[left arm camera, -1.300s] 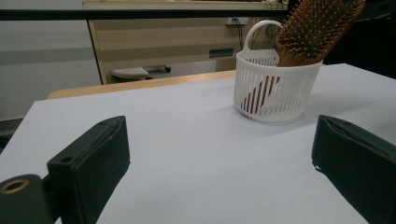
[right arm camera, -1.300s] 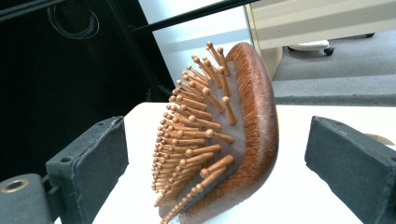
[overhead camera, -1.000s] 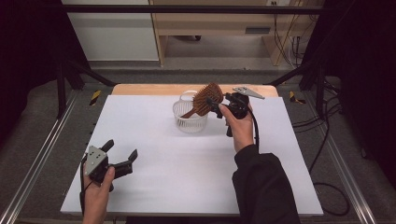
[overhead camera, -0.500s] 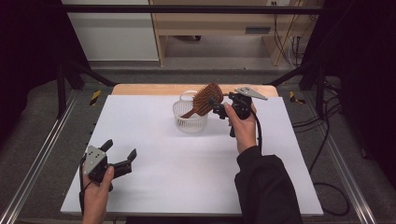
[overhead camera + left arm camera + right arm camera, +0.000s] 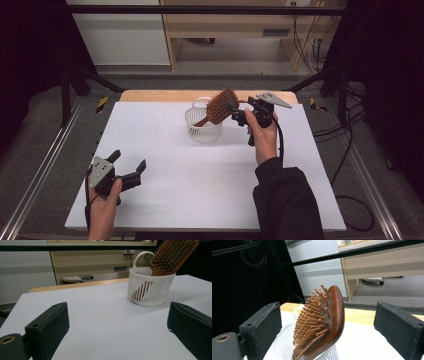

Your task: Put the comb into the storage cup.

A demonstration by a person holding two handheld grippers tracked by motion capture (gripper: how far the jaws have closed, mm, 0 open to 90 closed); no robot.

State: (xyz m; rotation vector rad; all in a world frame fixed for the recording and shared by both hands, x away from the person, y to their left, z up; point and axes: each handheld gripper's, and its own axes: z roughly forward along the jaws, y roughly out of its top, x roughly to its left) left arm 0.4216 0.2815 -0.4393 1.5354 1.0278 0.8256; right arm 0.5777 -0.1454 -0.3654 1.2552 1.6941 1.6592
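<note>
A brown wooden paddle hairbrush (image 5: 220, 106) stood handle-down in a small white slotted plastic basket (image 5: 202, 130) with a loop handle, a little above the middle of the high view on the white table top (image 5: 165, 150). Its bristled head leaned toward the upper right, out over the basket's rim. Through the slots in the left gripper view (image 5: 150, 290), the brush's handle ran slanting down inside the basket, while the head (image 5: 172, 256) rose into the upper right corner of that frame.

The right gripper (image 5: 234, 113) hung just right of the brush head in the high view, in a hand (image 5: 262, 137) coming from a dark sleeve (image 5: 285, 200). In the right gripper view the brush head (image 5: 322, 325) stood between the two black jaws at the centre of the frame, with clear space on both sides: the jaws were wide apart and pressed on nothing, though they had just been closing a little around it.

The left gripper (image 5: 129, 167) sat at the lower left of the high view, well apart from the basket, held in the other hand (image 5: 102, 205) near the table's front edge. Its jaws stood spread with only bare table between them.
</note>
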